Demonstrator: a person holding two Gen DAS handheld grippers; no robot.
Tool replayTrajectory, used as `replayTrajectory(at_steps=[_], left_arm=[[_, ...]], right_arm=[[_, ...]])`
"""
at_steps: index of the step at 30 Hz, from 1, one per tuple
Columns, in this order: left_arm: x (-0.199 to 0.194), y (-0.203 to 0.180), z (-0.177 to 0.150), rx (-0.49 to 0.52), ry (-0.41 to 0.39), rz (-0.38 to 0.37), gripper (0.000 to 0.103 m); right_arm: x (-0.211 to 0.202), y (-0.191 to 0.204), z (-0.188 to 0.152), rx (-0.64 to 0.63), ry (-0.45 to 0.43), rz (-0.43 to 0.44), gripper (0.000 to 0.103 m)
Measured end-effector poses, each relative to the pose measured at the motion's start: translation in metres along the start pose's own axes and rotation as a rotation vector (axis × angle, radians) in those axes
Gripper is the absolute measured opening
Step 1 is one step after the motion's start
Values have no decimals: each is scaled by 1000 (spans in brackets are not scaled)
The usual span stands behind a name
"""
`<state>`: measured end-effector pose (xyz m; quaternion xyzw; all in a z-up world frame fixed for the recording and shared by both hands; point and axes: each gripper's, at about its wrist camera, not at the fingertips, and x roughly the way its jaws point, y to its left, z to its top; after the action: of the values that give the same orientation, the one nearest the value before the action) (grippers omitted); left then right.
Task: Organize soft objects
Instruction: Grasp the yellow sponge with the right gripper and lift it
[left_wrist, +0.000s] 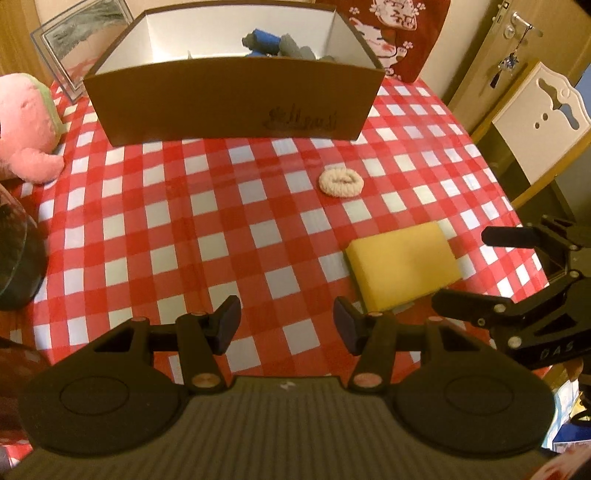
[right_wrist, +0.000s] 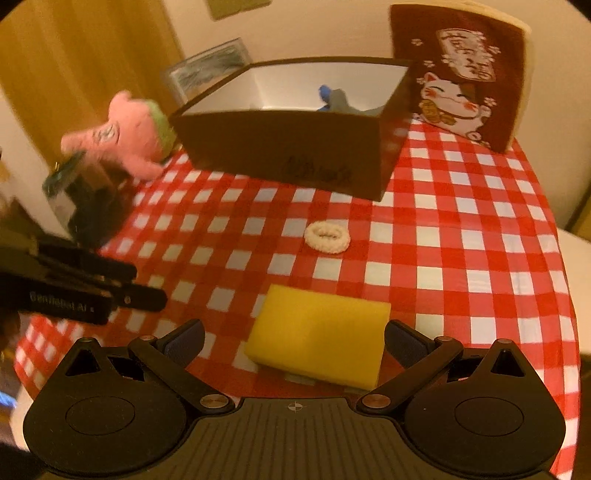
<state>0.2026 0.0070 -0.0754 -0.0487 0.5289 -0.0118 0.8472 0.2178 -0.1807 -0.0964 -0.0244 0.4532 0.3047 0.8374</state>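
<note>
A yellow sponge (right_wrist: 317, 332) lies flat on the red-checked tablecloth (right_wrist: 461, 240), between the spread fingers of my right gripper (right_wrist: 295, 341). That gripper is open and its pads do not press on the sponge. Further back a cream scrunchie (right_wrist: 327, 236) lies in front of the brown box (right_wrist: 288, 147). Rolled blue and grey socks (left_wrist: 273, 42) sit inside the box (left_wrist: 229, 99). My left gripper (left_wrist: 287, 325) hovers open over bare cloth, left of the sponge (left_wrist: 404, 269), with nothing between its fingers. The scrunchie (left_wrist: 341, 181) is ahead of it to the right.
A pink plush (left_wrist: 26, 125) and a framed picture (left_wrist: 74, 40) stand left of the box. A dark glass object (left_wrist: 14, 266) sits at the table's left edge. A red lucky-cat cloth (right_wrist: 461, 77) stands behind the box on the right. A white chair (left_wrist: 535, 122) is beyond the right edge.
</note>
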Motion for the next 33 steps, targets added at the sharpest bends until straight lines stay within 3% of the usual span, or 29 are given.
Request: replayTrajectory(at_steps=[8, 16, 20, 24, 33], left_arm=[[13, 3, -6, -15, 25, 9, 53], [25, 7, -7, -34, 41, 22, 53], [32, 11, -3, -42, 37, 32, 53], [42, 10, 0, -34, 37, 16, 53], [55, -1, -1, 0, 69, -14, 53]], right_arm=[[18, -5, -3, -140, -1, 6, 102], [44, -24, 10, -51, -3, 56, 101], [58, -34, 17, -16, -7, 76, 87], [71, -47, 17, 27, 17, 89, 81], [53, -45, -6, -1, 98, 131, 78]])
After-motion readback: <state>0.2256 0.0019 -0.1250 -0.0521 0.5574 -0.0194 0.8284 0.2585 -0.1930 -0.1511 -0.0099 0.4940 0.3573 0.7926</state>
